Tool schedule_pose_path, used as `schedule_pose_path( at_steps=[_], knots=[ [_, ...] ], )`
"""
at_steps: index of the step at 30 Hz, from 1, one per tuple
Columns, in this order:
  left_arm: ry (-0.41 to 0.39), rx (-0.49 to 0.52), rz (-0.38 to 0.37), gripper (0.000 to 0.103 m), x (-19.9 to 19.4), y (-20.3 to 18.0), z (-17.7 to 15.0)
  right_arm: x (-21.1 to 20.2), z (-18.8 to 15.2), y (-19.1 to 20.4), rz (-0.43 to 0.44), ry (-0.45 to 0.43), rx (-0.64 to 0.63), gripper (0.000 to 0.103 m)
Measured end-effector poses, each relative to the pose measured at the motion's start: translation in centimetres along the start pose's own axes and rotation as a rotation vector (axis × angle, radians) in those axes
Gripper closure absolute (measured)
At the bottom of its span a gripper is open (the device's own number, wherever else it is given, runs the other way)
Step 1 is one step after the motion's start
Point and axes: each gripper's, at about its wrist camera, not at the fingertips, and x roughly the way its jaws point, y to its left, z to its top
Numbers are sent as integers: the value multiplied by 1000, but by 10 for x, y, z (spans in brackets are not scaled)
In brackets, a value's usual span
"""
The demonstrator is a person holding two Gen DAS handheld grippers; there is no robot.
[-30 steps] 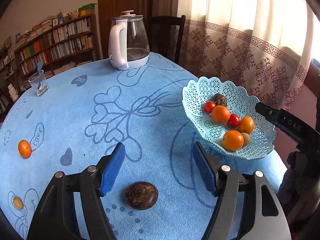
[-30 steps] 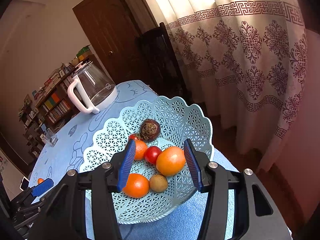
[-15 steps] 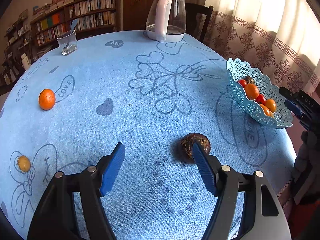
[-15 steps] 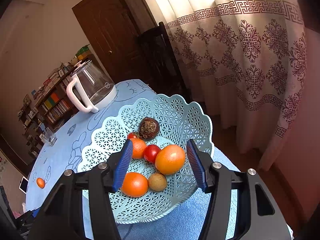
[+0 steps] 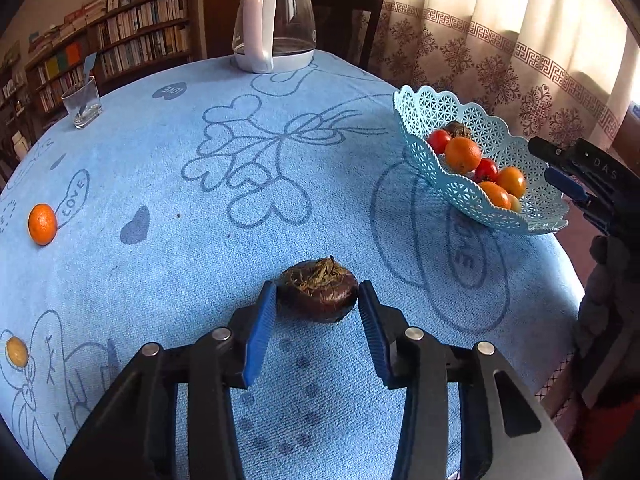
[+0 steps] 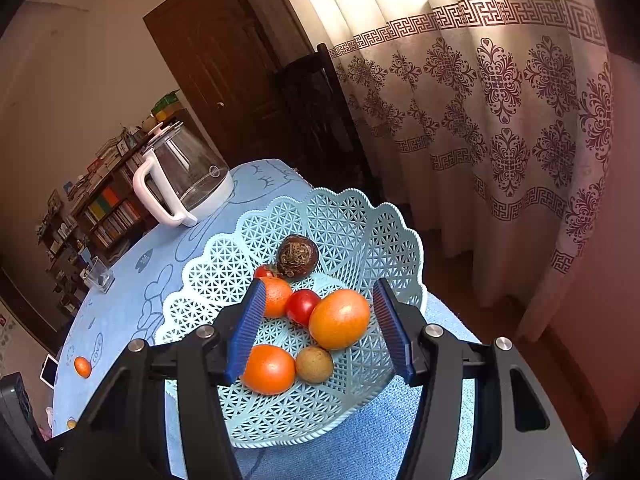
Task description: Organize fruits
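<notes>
The left claw has just been closing — its ribbed blue pads flank a squat, glossy dark fruit, not yet pinching; the fibrous tuft points up, long axis crosswise. Beyond it sits a lacy plastic basket on the terry-covered worktop. The right claw hovers spread over the basket.

On our round table's blue towel cloth we see a glass kettle, a tumbler, a lattice basket, a mandarin, a small yellowish fruit and a dark brown fruit.

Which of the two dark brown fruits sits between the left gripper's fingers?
The dark brown fruit on the blue tablecloth; the other one lies in the basket.
</notes>
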Motion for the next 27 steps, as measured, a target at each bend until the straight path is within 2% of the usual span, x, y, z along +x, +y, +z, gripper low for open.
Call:
schedule_pose_path(
  at_steps=[3, 7, 11, 14, 15, 18, 21, 27],
  knots=[
    [-52, 29, -17, 70, -13, -12, 13, 0, 0, 0, -1, -2, 0, 45],
    [-120, 71, -43, 70, -24, -33, 35, 0, 0, -1, -1, -2, 1, 45],
    [-141, 78, -55, 70, -26, -41, 44, 0, 0, -2, 6, 0, 5, 45],
    [-94, 26, -42, 64, -18, -25, 41, 1, 0, -3, 12, 5, 5, 45],
    [-75, 5, -37, 58, -14, -19, 38, 1, -1, -2, 13, 6, 2, 45],
    [-34, -27, -21, 55, -7, -5, 28, 2, -2, -1, 16, 9, -2, 45],
    [-2, -39, -22, 47, -2, 2, 14, 2, -1, -2, 16, 8, 1, 45],
    [46, -25, -14, 47, 10, 1, -3, 1, -2, -1, 12, 6, -2, 45]
  ],
)
